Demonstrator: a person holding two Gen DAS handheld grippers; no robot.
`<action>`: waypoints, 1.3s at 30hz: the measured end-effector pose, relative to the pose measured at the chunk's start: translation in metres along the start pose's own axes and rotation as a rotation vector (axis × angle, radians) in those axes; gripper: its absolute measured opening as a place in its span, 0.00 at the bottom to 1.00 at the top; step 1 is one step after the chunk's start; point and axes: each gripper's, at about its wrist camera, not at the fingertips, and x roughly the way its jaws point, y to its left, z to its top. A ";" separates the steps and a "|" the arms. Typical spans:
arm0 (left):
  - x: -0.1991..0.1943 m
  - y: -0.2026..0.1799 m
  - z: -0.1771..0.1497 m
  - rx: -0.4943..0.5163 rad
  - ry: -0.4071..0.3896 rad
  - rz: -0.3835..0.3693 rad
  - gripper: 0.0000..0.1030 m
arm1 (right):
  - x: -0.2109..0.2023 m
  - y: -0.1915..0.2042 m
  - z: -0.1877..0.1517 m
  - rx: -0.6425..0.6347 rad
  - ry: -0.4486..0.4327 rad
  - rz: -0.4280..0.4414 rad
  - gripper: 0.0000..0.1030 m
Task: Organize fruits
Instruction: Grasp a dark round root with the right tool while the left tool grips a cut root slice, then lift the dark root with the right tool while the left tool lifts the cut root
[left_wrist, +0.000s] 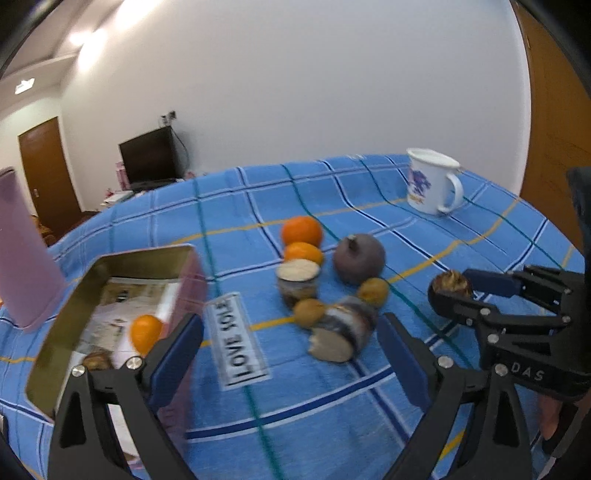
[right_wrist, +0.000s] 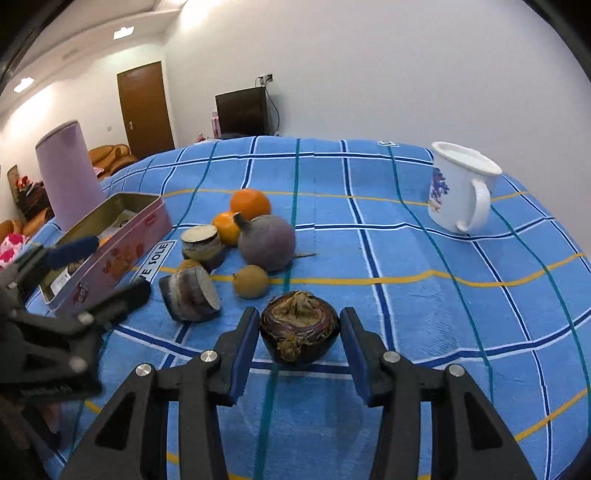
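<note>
My right gripper (right_wrist: 299, 316) is shut on a dark brown round fruit (right_wrist: 299, 336), held just above the blue checked cloth; the left wrist view shows this fruit (left_wrist: 451, 283) in the right gripper (left_wrist: 458, 293) at the right. My left gripper (left_wrist: 288, 347) stands open and holds nothing, between the pink tin box (left_wrist: 147, 254) and the pile of fruit. The tin holds an orange (left_wrist: 146, 332) and a small brown fruit (left_wrist: 98, 360). On the cloth lie two oranges (left_wrist: 301, 230), a purple round fruit (left_wrist: 358, 258), two cut chunks (left_wrist: 343, 336) and two small tan fruits (left_wrist: 373, 291).
A white mug (left_wrist: 432, 181) stands at the far right of the table. A tall pink cylinder (left_wrist: 22, 258) stands behind the tin at the left. A "LOVE SOLE" label (left_wrist: 238, 339) is sewn on the cloth beside the tin.
</note>
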 end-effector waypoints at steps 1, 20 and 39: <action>0.002 -0.003 0.001 -0.001 0.007 -0.009 0.93 | 0.000 -0.001 0.000 0.007 -0.001 0.004 0.46; 0.038 -0.012 0.003 -0.053 0.166 -0.165 0.47 | 0.001 -0.007 -0.001 0.041 -0.001 0.006 0.46; 0.010 -0.015 0.005 -0.016 0.023 -0.175 0.42 | -0.015 -0.002 -0.003 0.009 -0.077 0.023 0.46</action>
